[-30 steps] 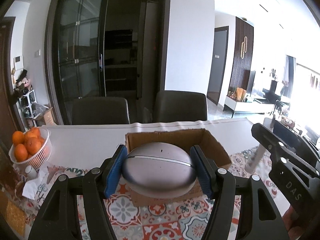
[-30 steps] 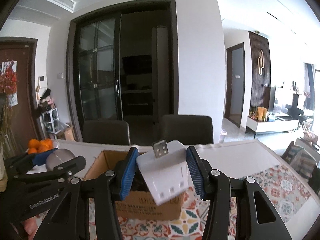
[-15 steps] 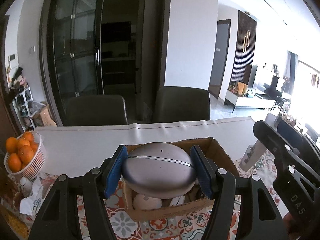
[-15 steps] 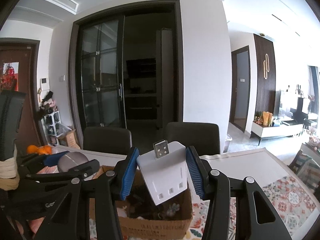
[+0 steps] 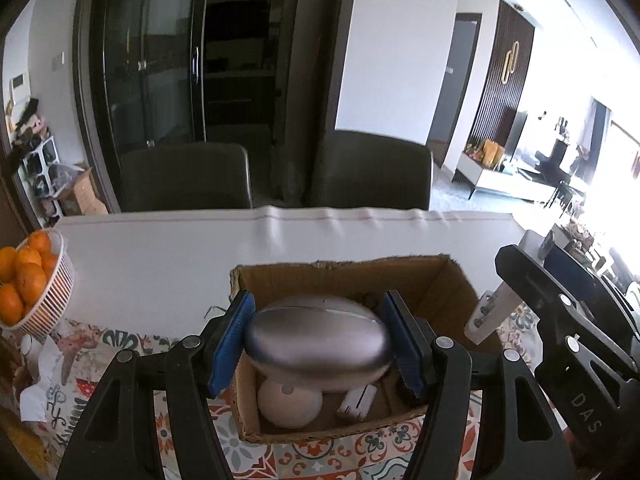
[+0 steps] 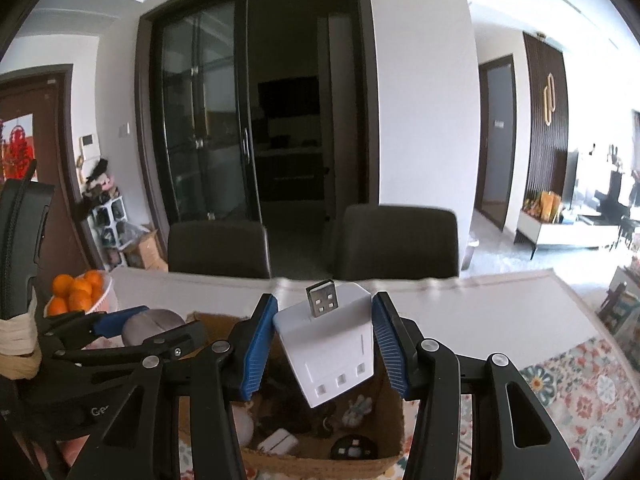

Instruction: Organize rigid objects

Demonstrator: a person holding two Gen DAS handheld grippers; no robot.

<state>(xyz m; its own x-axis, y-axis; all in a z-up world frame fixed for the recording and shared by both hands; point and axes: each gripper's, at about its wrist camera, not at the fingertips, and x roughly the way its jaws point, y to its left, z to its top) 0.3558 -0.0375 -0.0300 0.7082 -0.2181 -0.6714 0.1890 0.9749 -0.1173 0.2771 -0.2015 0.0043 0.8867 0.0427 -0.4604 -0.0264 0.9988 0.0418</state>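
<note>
Box (image 5: pixel 448 280) of brown card sits on the table (image 5: pixel 160 256), partly on a cloth (image 5: pixel 304 456) with bright tile shapes. Its top is open.

The left gripper (image 5: pixel 318 340) is clamped on a smooth grey egg-shaped case (image 5: pixel 318 344). The blue pads (image 5: pixel 230 344) press on both sides of it. The case hangs right over the box, above the things inside. Under it in the box lie a round cream thing (image 5: pixel 289 400) and a small white thing (image 5: pixel 358 400).

The right gripper (image 6: pixel 325 340) is clamped on a white plug (image 6: pixel 332 348) with a metal USB end (image 6: pixel 322 303) sticking up at the far side. Its blue pads (image 6: pixel 256 352) squeeze the plug from left and right. The plug is held over the near side of the box (image 6: pixel 288 456), tipped a little. Small dark and white bits lie in the box below it, too blurry to name.

In the right view the left gripper (image 6: pixel 132 320) shows on the left with the case (image 6: pixel 152 322). In the left view the right gripper (image 5: pixel 560 320) shows on the right with the plug (image 5: pixel 490 312).

A white basket (image 5: pixel 44 304) of oranges (image 5: pixel 24 276) stands at the left side of the table. Two dark chairs (image 5: pixel 184 176) stand behind the table
</note>
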